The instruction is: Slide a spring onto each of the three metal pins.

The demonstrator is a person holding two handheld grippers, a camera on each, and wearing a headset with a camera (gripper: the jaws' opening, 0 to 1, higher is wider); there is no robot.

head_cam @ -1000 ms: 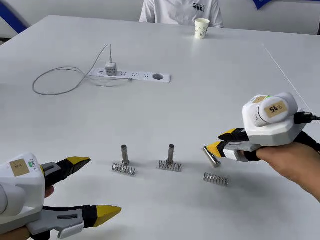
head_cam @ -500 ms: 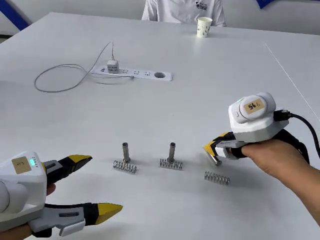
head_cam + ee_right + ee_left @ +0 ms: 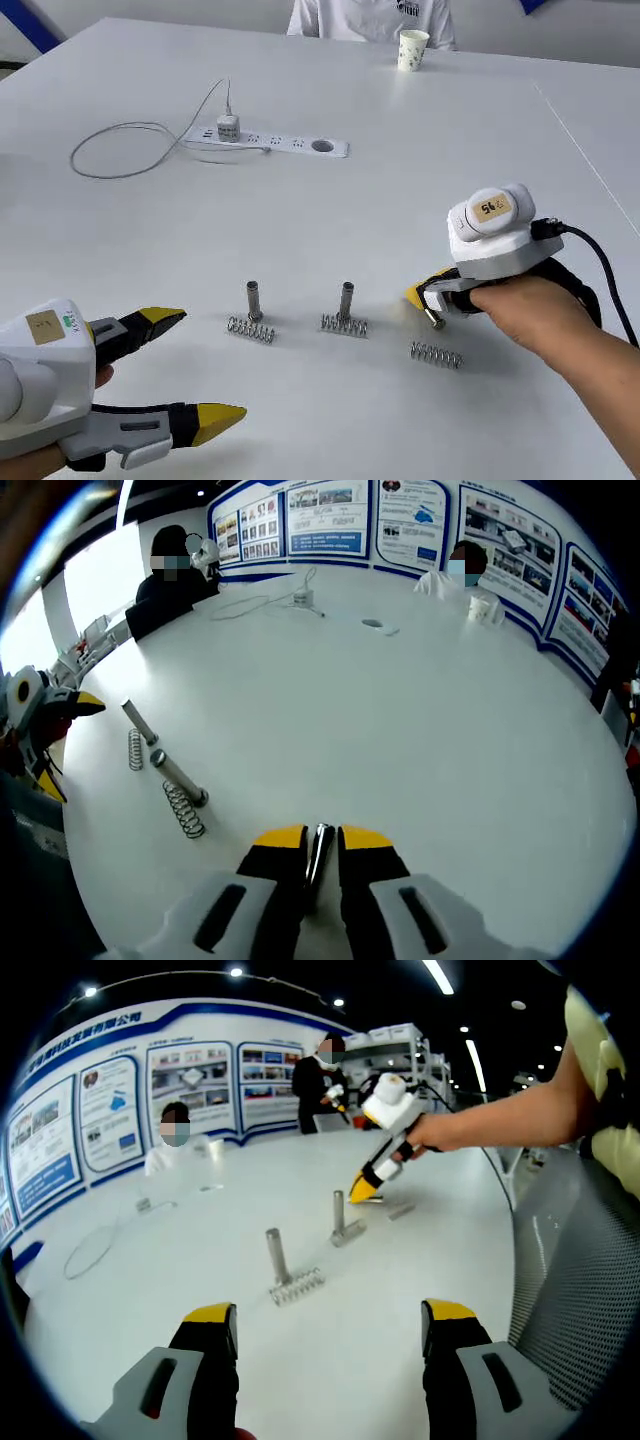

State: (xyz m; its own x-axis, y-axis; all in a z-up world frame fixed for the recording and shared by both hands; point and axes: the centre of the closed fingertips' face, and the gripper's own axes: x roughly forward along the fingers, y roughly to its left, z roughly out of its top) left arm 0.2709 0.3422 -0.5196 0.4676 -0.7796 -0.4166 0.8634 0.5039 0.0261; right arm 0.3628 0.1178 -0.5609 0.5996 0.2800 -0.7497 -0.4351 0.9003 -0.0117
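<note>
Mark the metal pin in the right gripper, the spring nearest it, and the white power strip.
Short silver metal pin [image 3: 318, 842]: right gripper view, exposed shaft.
Loose steel coil spring [image 3: 437, 355]: head view, middle coils.
White power strip [image 3: 285, 147]: head view, top face.

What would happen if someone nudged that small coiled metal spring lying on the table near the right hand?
The small coiled metal spring lies on its side on the smooth white table, so a nudge would probably roll it. Its thin open wire coils suggest it is light and would likely squash if pinched hard.
</note>
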